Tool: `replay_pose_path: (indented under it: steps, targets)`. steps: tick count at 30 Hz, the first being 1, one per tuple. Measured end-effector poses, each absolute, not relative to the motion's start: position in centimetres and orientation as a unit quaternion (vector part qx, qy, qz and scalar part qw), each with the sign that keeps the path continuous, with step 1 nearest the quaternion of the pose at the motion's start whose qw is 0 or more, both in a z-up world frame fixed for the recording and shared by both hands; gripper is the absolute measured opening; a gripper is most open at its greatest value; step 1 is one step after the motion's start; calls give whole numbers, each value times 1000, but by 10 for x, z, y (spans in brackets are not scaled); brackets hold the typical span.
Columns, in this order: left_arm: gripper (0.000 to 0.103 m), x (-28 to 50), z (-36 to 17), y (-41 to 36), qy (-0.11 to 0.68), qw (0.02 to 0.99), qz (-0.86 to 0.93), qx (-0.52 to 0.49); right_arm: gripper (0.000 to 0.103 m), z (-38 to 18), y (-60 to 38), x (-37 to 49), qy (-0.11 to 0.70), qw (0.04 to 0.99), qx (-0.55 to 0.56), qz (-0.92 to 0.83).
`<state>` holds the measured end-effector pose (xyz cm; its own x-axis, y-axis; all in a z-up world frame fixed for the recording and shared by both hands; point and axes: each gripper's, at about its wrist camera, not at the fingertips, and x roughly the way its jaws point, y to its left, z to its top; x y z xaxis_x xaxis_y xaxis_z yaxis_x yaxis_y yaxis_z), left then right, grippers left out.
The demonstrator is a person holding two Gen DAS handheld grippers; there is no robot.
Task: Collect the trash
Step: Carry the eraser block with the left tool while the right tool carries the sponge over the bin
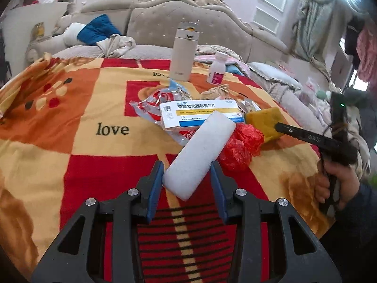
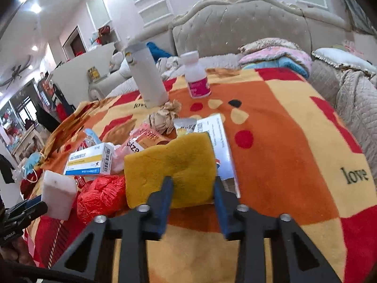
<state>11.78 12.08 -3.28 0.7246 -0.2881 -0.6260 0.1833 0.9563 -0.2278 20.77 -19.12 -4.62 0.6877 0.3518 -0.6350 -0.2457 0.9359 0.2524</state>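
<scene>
Grab step. My left gripper clamps the white foam block; my right gripper pinches the yellow sponge. Both sit in the litter pile on the blanket. Next: lift both clear; no bin in view.

On the blanket I read "love" woven in dark letters at near left, and again far off by the foot of the white flask. The medicine box carries Chinese print, a QR code and "10 mg". From my right claw's camera a pink packet shows "piza", and the box end has a barcode
</scene>
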Motion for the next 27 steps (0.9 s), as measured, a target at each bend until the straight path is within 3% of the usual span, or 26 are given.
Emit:
replay_pose_path:
  steps: [4, 27]
  targets:
    - [38, 113, -21, 115, 336, 930, -130, -78, 23, -34, -196, 189, 340, 923, 57, 172]
    - [37, 127, 32, 2, 324, 938, -119, -44, 23, 5, -338, 107, 286, 949, 109, 75]
